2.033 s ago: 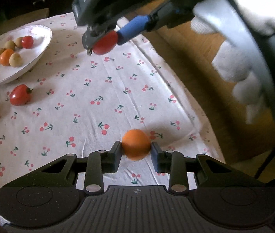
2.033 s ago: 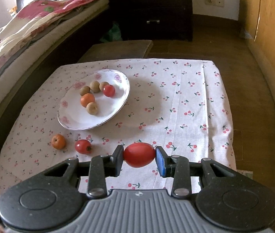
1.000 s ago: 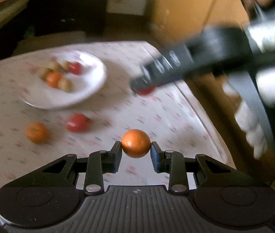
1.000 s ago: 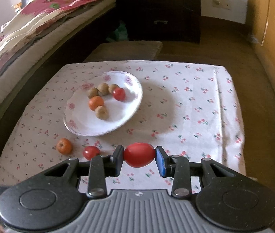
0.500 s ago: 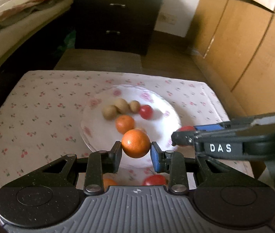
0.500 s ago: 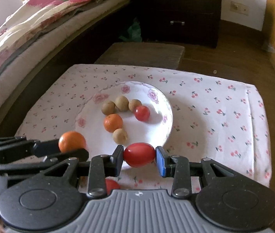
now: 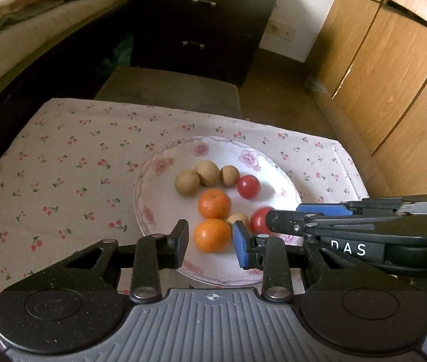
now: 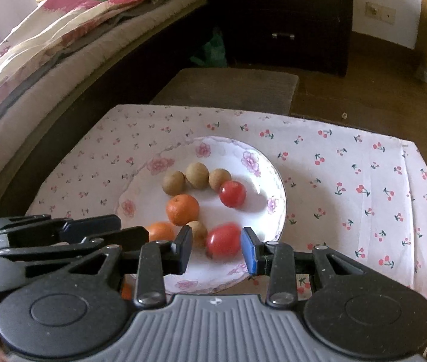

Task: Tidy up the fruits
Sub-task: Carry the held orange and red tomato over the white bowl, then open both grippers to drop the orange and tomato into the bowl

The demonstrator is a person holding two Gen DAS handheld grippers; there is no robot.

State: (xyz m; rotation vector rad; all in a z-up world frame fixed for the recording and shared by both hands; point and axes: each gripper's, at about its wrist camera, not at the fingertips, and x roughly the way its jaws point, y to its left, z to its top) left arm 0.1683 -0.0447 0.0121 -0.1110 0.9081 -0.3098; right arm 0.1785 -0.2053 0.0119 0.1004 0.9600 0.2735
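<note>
A white flowered plate [image 7: 165, 163] [image 8: 141, 181] holds several fruits: brown longans [image 7: 187, 182], an orange [image 7: 214, 204] and a small tomato [image 7: 248, 186]. My left gripper [image 7: 210, 242] is open over the plate's near side, with an orange [image 7: 212, 235] [image 8: 160, 231] lying free between its jaws. My right gripper [image 8: 216, 249] is open, with a red tomato [image 8: 223, 240] [image 7: 258, 220] lying on the plate between its jaws. The two grippers are side by side, the right one just right of the left.
The plate sits on a low table with a cherry-print cloth [image 7: 62, 163]. A bed [image 8: 47, 45] runs along the left, a dark drawer chest [image 7: 201, 27] stands behind, wooden cabinets [image 7: 394, 75] are at the right. Part of an orange fruit [image 8: 126, 292] shows beneath the right gripper.
Both grippers opened over the plate. The orange left the left gripper's grip and the tomato left the right gripper's grip; both now lie on the plate.
</note>
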